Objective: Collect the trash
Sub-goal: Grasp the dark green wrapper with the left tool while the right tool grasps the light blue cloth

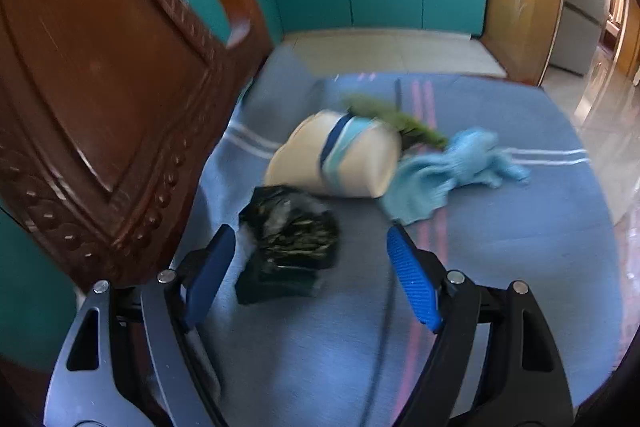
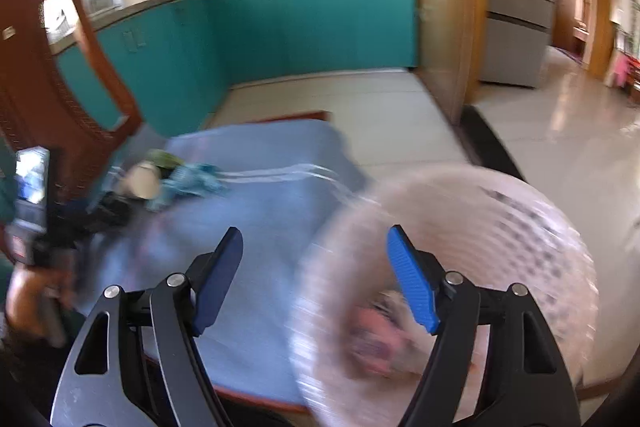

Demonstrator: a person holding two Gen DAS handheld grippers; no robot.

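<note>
In the left wrist view, your left gripper (image 1: 310, 275) stands wide open and holds nothing. The crumpled black wrapper (image 1: 290, 235) lies on the blue tablecloth (image 1: 520, 247), just ahead of the fingertips and between them, nearer the left finger (image 1: 210, 271) in the lower centre of the frame. Its long axis appears to run from lower left to upper right, roughly across the gap; blur limits certainty. Beyond it, toward frame centre, lies a tipped cream container (image 1: 336, 157) with green leaves (image 1: 394, 121) at its mouth, and right of that a light blue cloth (image 1: 448, 171).

In the right wrist view, your right gripper (image 2: 314, 277) is also well open and empty. A pale mesh basket (image 2: 500, 227) fills the lower right of the frame, blurred, with something pinkish inside; its near rim lies between the fingers, but no contact is visible. The same trash cluster sits far off at middle left.

The left gripper is judged clearly nearer the wrapper; the pickup should fall to it, with the basket as the likely drop point.
</note>
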